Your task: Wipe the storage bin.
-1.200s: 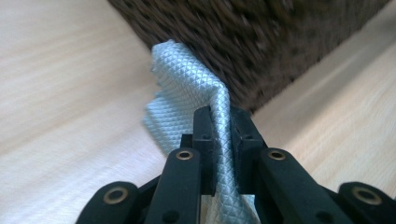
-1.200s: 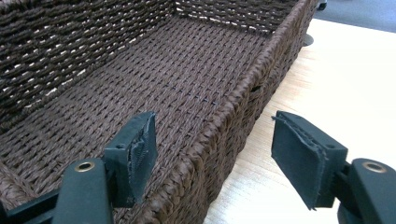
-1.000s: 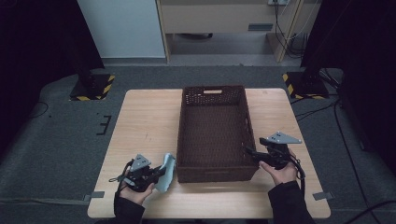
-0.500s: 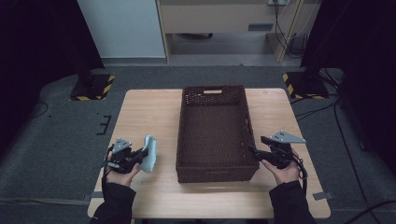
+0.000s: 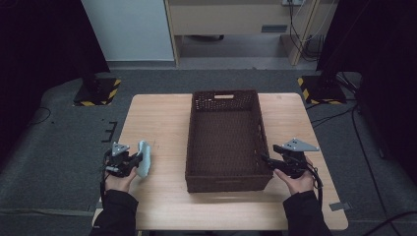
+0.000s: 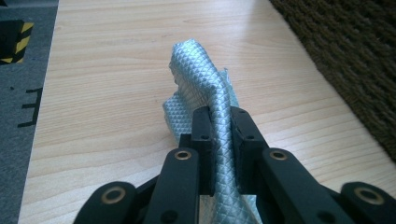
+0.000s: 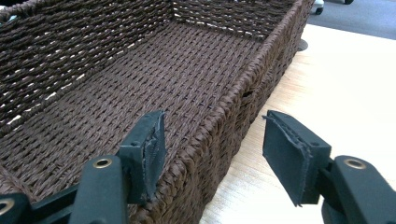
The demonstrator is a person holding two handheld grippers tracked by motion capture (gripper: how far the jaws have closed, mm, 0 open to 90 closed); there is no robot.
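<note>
While I watched from the remote station, the left gripper [image 5: 132,162] was clamped on a pale blue cloth [image 5: 143,158], its jaws pressed together on a fold of the fabric. From the high view, the cloth sat at about 8 o'clock on the table [image 5: 157,118], near the left edge and well apart from the basket [image 5: 226,172]. In the left gripper view the cloth [image 6: 205,93] rose up between the pads and bent over at the top, with its lower part near the wood; I could not tell whether it touched.

The right gripper [image 5: 268,161] was at about 4 o'clock, its jaws apart and straddling the basket's right wall. In the right gripper view [image 7: 212,154], one jaw stood inside the basket [image 7: 187,70] and the other outside over the table [image 7: 355,84]. The jaws had just been closing, the wall between them; the pads did not yet press on it.
</note>
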